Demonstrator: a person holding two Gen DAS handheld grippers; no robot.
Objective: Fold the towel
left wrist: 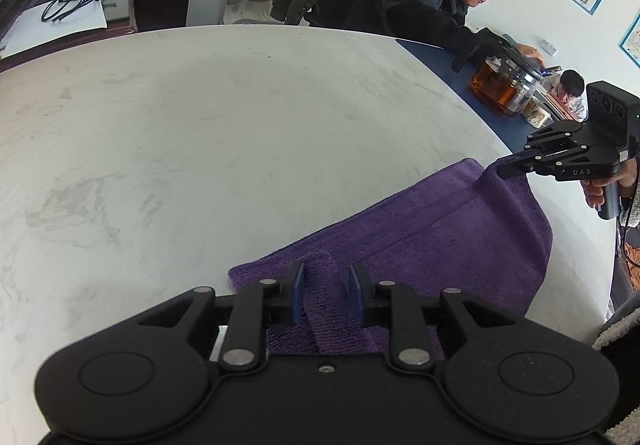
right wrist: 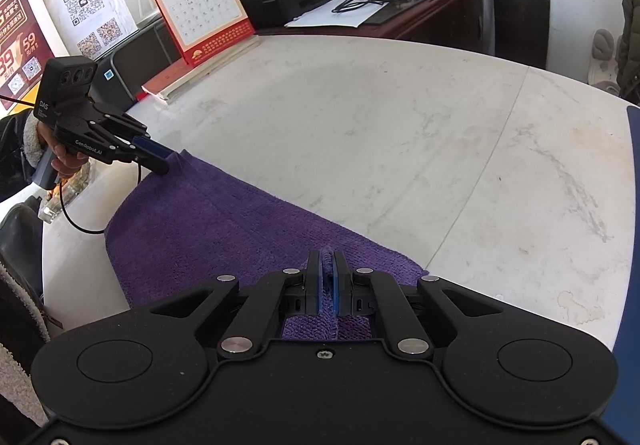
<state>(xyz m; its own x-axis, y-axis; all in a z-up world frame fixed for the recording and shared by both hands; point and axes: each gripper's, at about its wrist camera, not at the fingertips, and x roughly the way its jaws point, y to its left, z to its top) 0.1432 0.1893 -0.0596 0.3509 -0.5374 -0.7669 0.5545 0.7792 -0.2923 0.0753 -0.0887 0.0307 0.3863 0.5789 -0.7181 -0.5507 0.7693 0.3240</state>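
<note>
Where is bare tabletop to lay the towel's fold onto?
Bare white tabletop runs from the purple towel to the far edge. Crowded: the calendar at one far corner, the glass teapot on the blue strip.

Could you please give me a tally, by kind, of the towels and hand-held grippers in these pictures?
Purple towel: 1
Hand-held gripper: 2, the left hand-held gripper and the right hand-held gripper, each at a towel corner
Total: 3
</note>
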